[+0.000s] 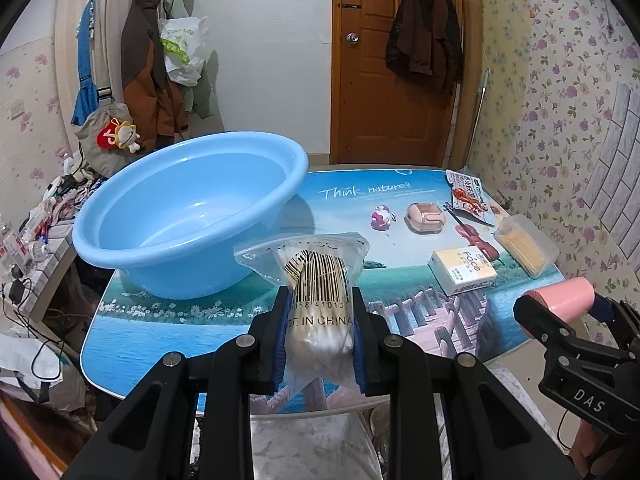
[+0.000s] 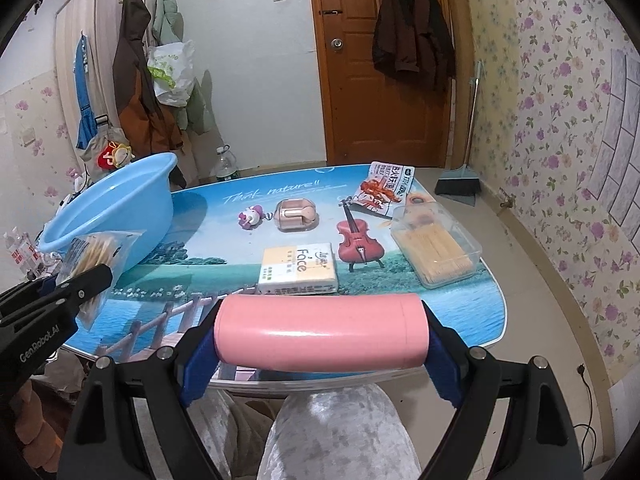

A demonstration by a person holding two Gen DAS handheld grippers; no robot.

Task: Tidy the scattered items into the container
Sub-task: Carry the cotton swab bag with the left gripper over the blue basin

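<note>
A light blue basin [image 1: 188, 216] stands empty on the table's left side; it also shows in the right wrist view [image 2: 116, 208]. My left gripper [image 1: 320, 340] is shut on a clear bag of cotton swabs [image 1: 320, 280] and holds it over the table's near edge, right of the basin. My right gripper [image 2: 320, 344] is shut on a pink cylinder [image 2: 320, 332] held crosswise at the near edge. On the table lie a tissue pack [image 2: 298, 268], a toy violin [image 2: 358, 240], a toothpick box [image 2: 436, 244], a pink case [image 2: 296, 216], a small figurine [image 2: 250, 218] and a snack packet [image 2: 384, 192].
The table [image 2: 460, 312] has a scenic printed top. A cluttered side shelf [image 1: 36, 240] stands left of it. Coats hang on the wall and the wooden door [image 2: 384, 60] behind. A broom and dustpan [image 2: 458, 184] rest on the floor at the right.
</note>
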